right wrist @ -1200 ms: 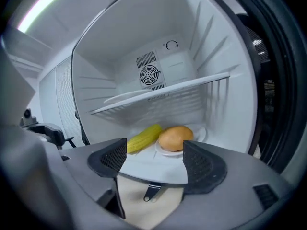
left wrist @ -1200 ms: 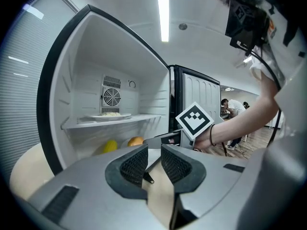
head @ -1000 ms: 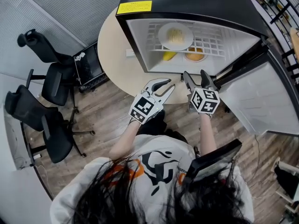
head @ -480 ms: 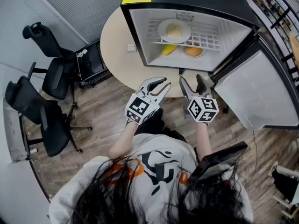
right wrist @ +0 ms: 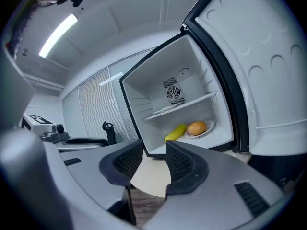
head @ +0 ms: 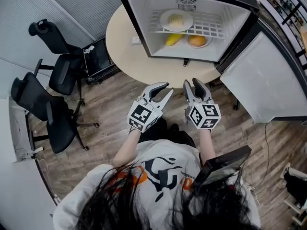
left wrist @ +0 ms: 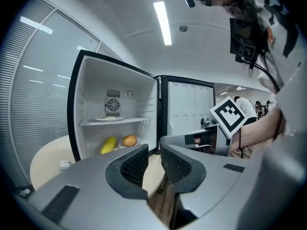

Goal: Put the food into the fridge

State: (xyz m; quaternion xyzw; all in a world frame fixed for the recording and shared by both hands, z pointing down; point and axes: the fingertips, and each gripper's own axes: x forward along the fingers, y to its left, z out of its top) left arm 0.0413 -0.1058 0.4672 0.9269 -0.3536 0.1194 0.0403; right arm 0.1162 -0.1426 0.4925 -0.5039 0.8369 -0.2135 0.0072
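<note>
The small fridge (head: 139, 23) stands open on the round table. On its wire shelf sits a plate of pale food (head: 176, 19). Below lie a yellow oblong food (head: 173, 39) and a bun on a plate (head: 197, 40); they show again in the left gripper view as the yellow food (left wrist: 108, 145) and bun (left wrist: 129, 140), and in the right gripper view as the yellow food (right wrist: 175, 132) and bun (right wrist: 196, 127). My left gripper (head: 169, 87) (left wrist: 154, 152) is open and empty, short of the table. My right gripper (head: 191, 81) (right wrist: 153, 152) is closing with nothing between its jaws.
The fridge door (head: 261, 75) swings wide open to the right. The beige table (head: 124, 56) juts toward me under the fridge. Two black office chairs (head: 53, 80) (head: 43, 119) stand at the left on the wood floor. A small white object (head: 136, 40) lies on the table.
Both grippers have drawn back from the fridge toward the person. The right gripper's jaws have narrowed; the left's look unchanged.
</note>
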